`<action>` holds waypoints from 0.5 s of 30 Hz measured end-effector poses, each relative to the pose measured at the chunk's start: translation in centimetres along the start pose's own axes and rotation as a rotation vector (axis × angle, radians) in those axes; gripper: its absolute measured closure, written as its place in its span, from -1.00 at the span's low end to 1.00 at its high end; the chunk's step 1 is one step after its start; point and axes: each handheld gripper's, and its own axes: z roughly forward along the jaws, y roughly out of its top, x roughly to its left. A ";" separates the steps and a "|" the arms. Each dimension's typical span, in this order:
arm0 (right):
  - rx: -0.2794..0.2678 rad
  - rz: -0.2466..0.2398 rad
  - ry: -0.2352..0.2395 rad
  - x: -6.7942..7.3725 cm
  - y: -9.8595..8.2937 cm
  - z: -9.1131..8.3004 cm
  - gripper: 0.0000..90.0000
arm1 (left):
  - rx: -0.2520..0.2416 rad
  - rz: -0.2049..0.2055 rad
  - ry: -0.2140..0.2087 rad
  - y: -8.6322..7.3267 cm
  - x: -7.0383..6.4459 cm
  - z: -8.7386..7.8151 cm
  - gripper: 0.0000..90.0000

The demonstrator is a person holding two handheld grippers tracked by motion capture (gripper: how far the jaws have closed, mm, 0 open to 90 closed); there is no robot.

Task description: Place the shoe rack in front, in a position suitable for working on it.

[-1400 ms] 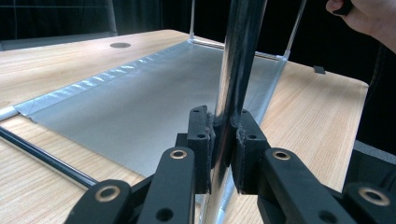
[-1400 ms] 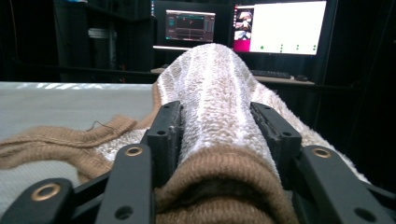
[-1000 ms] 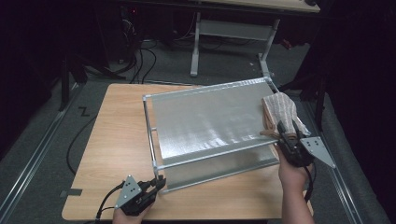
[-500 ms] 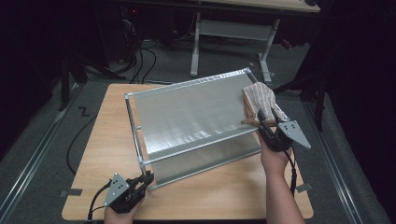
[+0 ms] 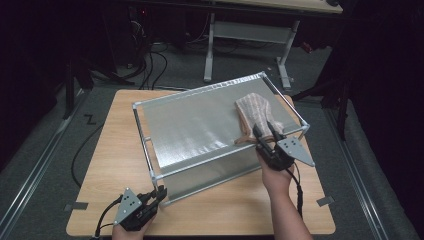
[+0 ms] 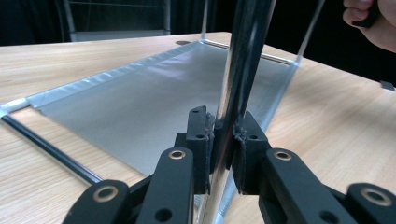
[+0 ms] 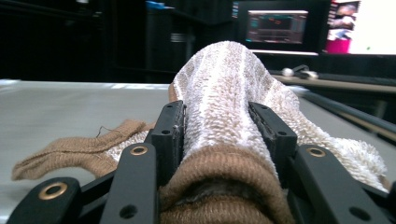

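Left gripper (image 5: 159,192) at the near left corner of the rack (image 5: 150,150); in the left gripper view my jaws are clamped on the corner post (image 6: 233,93), pads tight against the chrome. I hold this as the anchor.

Rack sits on the table (image 5: 100,165), turned somewhat askew to its edges. Top shelf (image 5: 200,125) is a grey sheet; a lower shelf shows beneath it.

Right gripper (image 5: 267,132) at the right end of the top shelf, jaws closed on a cloth (image 5: 255,107), bunched thick between the pads in the right gripper view (image 7: 219,116). Cloth lies on the shelf, near the far right corner.

Risks, as I judge them:
- Chrome post is smooth; a hard wipe could slip it through the left pads and swing the rack.
- Pressing down too much may sag the sheet.
- Cloth's loose brown edge (image 7: 70,149) could catch the frame rail.
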 end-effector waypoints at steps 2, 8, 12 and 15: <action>-0.009 0.000 0.028 1.4 0.0 -0.3 0.29 | 0.002 0.004 -0.009 0.0 -0.2 0.1 0.75; -0.022 -0.001 0.103 4.8 -0.1 -1.5 0.29 | -0.017 0.031 -0.061 0.1 -1.1 1.0 0.75; -0.030 -0.004 0.155 7.0 -0.1 -2.2 0.29 | -0.017 0.039 -0.069 0.1 -1.4 1.4 0.75; -0.035 -0.004 0.194 8.8 -0.1 -2.7 0.29 | -0.013 0.054 -0.063 0.2 -1.5 1.6 0.76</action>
